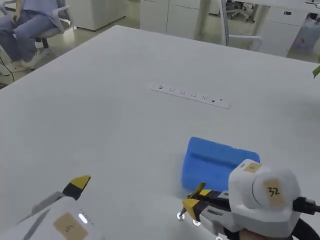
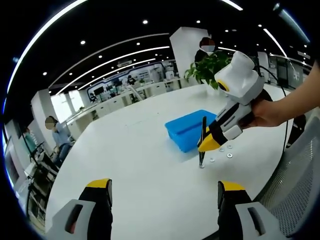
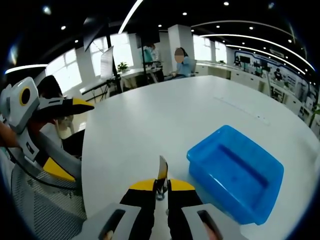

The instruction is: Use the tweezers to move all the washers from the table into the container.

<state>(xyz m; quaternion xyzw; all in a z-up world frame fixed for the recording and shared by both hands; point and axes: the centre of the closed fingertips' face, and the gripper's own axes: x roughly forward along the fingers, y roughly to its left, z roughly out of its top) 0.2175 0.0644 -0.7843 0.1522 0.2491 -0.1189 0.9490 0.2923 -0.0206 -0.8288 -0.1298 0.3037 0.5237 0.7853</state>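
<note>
The blue container [image 1: 220, 162] sits open on the white table [image 1: 100, 110], just beyond my right gripper [image 1: 195, 200]. That gripper is shut on the tweezers [image 3: 161, 175], which point down at the table [image 2: 201, 150] near the container's [image 2: 187, 129] front corner. A few small metal washers [image 2: 229, 155] lie on the table beside the tweezer tips, and two washers [image 1: 196, 222] are close under the gripper. No washer can be made out between the tips. My left gripper [image 2: 164, 187] is open, holds nothing, and hovers well to the left [image 1: 77, 185]. The container [image 3: 235, 170] looks empty.
A flush power strip [image 1: 190, 95] is set into the table beyond the container. A person sits on a chair [image 1: 30, 25] past the table's far left edge. Cabinets and a chair stand behind the table. A potted plant [image 2: 207, 62] is at the far side.
</note>
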